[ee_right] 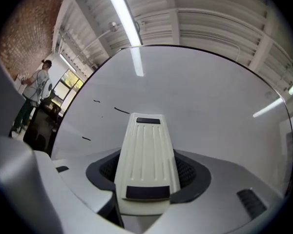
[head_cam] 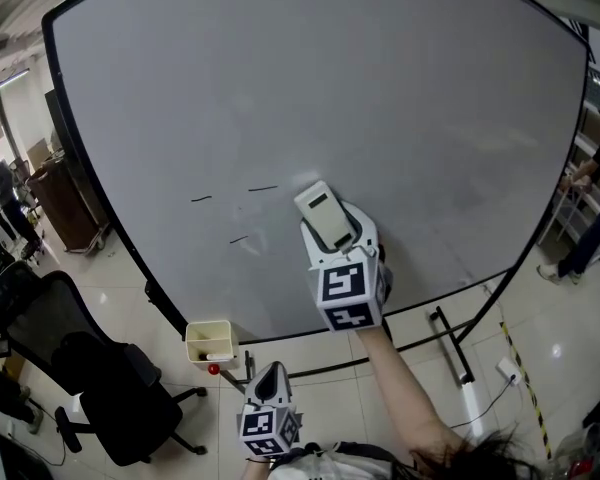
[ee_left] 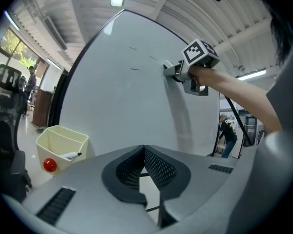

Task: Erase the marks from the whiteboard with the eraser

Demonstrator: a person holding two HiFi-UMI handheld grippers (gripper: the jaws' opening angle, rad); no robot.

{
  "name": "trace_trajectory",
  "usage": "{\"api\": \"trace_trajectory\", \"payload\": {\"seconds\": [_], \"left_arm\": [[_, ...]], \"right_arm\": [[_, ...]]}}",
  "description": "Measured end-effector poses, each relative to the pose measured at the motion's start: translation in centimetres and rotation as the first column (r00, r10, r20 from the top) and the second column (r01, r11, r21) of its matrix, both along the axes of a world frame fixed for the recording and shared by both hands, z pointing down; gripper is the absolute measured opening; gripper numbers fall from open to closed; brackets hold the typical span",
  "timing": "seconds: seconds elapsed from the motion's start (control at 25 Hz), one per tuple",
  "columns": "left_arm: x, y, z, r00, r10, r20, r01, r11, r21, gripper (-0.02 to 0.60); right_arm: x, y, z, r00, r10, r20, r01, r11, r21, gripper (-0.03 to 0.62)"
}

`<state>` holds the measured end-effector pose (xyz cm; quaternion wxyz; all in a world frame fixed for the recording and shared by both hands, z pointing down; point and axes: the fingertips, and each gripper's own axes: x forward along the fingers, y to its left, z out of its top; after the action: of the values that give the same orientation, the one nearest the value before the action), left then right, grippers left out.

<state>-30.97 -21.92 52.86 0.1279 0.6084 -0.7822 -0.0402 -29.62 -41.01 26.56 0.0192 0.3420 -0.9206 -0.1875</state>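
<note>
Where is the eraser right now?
In the head view the eraser sits in the right gripper near mid-frame, at the lower centre of the whiteboard, just right of the short black marks.

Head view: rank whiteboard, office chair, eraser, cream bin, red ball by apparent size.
1. whiteboard
2. office chair
3. eraser and cream bin: too alike to rank, and the eraser is nearer the camera
4. red ball

A black swivel office chair (head_cam: 105, 393) stands on glossy pale floor tiles (head_cam: 420, 363). Beyond the chair is a dark brown wooden cabinet (head_cam: 68, 203); right of the chair, a cream open plastic box (head_cam: 209, 354). Overhead, a long fluorescent tube (ee_right: 123, 16) glows on the white ribbed ceiling (ee_right: 205, 18).
</note>
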Motion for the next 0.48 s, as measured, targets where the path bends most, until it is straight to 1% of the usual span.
{"api": "trace_trajectory", "payload": {"seconds": [0.08,0.12,0.2,0.24,0.36,0.44,0.48], "left_arm": [[0.4,0.9,0.5,1.000,0.002,-0.007,-0.002,1.000,-0.004,-0.023],[0.6,1.4,1.0,1.000,0.003,-0.010,-0.003,1.000,-0.008,-0.023],[1.3,2.2,2.1,1.000,0.008,-0.012,-0.008,1.000,-0.025,-0.023],[1.8,2.7,2.5,1.000,0.014,-0.010,-0.014,0.999,-0.037,-0.023],[4.4,4.4,2.4,0.999,0.038,0.002,-0.038,0.998,-0.045,-0.023],[6.7,5.5,2.1,0.999,0.049,0.008,-0.049,0.998,-0.041,-0.023],[7.9,6.1,1.9,0.999,0.052,0.012,-0.051,0.998,-0.037,-0.023]], "right_arm": [[1.1,1.5,1.2,0.999,-0.043,0.032,0.045,0.997,-0.061,0.275],[1.8,2.5,2.6,0.998,-0.060,0.032,0.063,0.994,-0.094,0.275],[3.2,4.9,7.2,0.996,-0.090,0.005,0.089,0.981,-0.170,0.275],[4.0,6.3,10.2,0.995,-0.102,-0.015,0.097,0.971,-0.220,0.276],[8.4,10.9,20.5,0.990,-0.115,-0.077,0.077,0.919,-0.387,0.276],[12.5,14.1,26.5,0.988,-0.110,-0.111,0.047,0.884,-0.464,0.276],[14.5,15.9,28.6,0.986,-0.114,-0.121,0.040,0.867,-0.497,0.276]]}}
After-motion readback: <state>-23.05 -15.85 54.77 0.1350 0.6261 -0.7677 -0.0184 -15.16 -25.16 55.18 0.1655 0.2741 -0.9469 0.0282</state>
